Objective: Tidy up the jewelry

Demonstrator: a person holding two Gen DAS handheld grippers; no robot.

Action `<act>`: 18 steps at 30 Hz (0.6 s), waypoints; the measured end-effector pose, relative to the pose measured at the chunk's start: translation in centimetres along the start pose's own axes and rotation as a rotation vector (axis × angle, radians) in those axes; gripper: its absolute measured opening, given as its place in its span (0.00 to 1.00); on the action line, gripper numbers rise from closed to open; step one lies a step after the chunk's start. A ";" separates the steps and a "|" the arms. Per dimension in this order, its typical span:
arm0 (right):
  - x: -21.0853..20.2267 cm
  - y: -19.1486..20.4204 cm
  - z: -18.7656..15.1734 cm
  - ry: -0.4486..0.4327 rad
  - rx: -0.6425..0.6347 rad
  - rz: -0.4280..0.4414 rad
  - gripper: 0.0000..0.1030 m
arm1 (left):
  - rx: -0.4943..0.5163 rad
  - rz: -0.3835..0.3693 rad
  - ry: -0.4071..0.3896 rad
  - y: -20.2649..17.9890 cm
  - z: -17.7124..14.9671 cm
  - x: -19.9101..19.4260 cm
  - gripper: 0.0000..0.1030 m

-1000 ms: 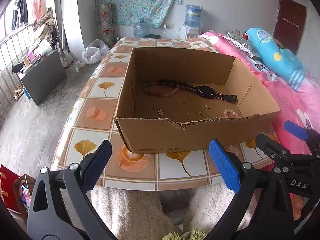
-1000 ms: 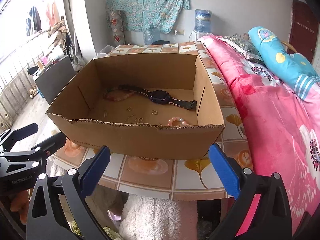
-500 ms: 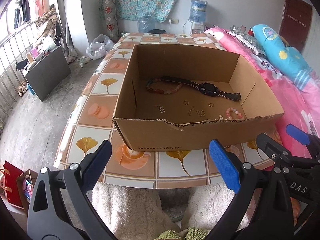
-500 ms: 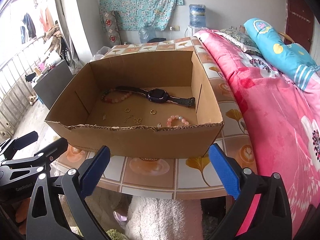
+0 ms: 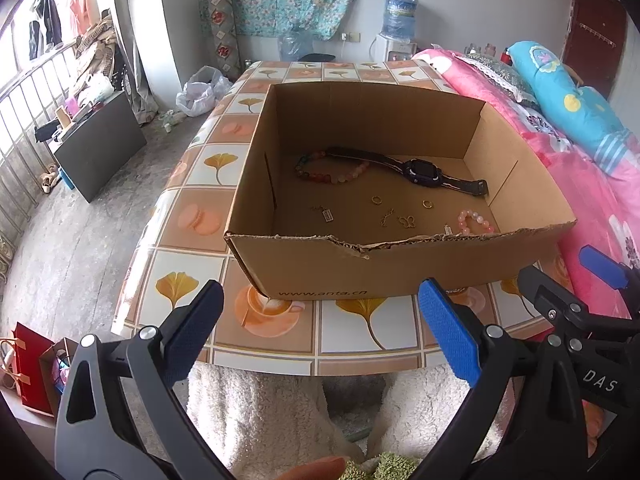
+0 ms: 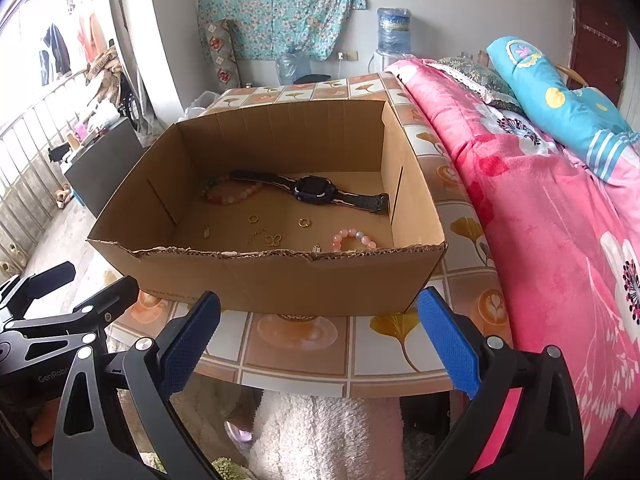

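Note:
An open cardboard box [image 5: 316, 268] [image 6: 280, 280] stands on the tiled table. Inside lie a dark watch [image 5: 420, 170] [image 6: 316, 191], a multicoloured bead bracelet [image 5: 328, 174] [image 6: 228, 196], a small pink bead bracelet [image 5: 476, 222] [image 6: 354, 239], gold rings [image 5: 376, 199] [image 6: 304, 222] and small gold charms [image 5: 406, 222] [image 6: 274, 239]. My left gripper [image 5: 320, 328] is open and empty, held before the table's near edge. My right gripper [image 6: 320, 332] is open and empty, beside it to the right; it also shows in the left wrist view [image 5: 576, 292].
The table [image 5: 192, 216] has a ginkgo and cup pattern. A bed with pink blanket [image 6: 540, 208] and a blue pillow [image 6: 560, 96] runs along the right. A dark cabinet [image 5: 100, 148] and a railing stand left. A water dispenser [image 5: 396, 28] is at the back.
Both grippers have risen and tilted a little, so more of the box floor shows. Nothing in the box has moved. Both stay open.

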State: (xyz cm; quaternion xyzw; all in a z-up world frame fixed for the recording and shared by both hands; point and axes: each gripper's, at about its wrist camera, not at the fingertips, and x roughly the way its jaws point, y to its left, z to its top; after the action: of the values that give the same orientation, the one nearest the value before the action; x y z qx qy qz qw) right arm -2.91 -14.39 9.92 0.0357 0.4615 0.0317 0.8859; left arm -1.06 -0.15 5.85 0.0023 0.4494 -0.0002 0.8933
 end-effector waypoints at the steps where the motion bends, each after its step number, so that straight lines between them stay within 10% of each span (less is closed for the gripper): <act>1: 0.1 0.0 0.0 0.005 0.001 -0.002 0.93 | 0.000 0.003 0.002 0.0 0.0 0.1 0.91; 18: 1.3 0.0 0.3 0.044 0.009 -0.010 0.93 | -0.018 0.006 0.045 -0.1 0.3 1.4 0.91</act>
State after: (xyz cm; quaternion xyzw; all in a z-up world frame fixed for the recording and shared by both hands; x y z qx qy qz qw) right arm -1.89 -14.24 9.02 0.0368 0.4811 0.0261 0.8755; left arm 0.02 -0.24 4.94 -0.0044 0.4694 0.0065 0.8829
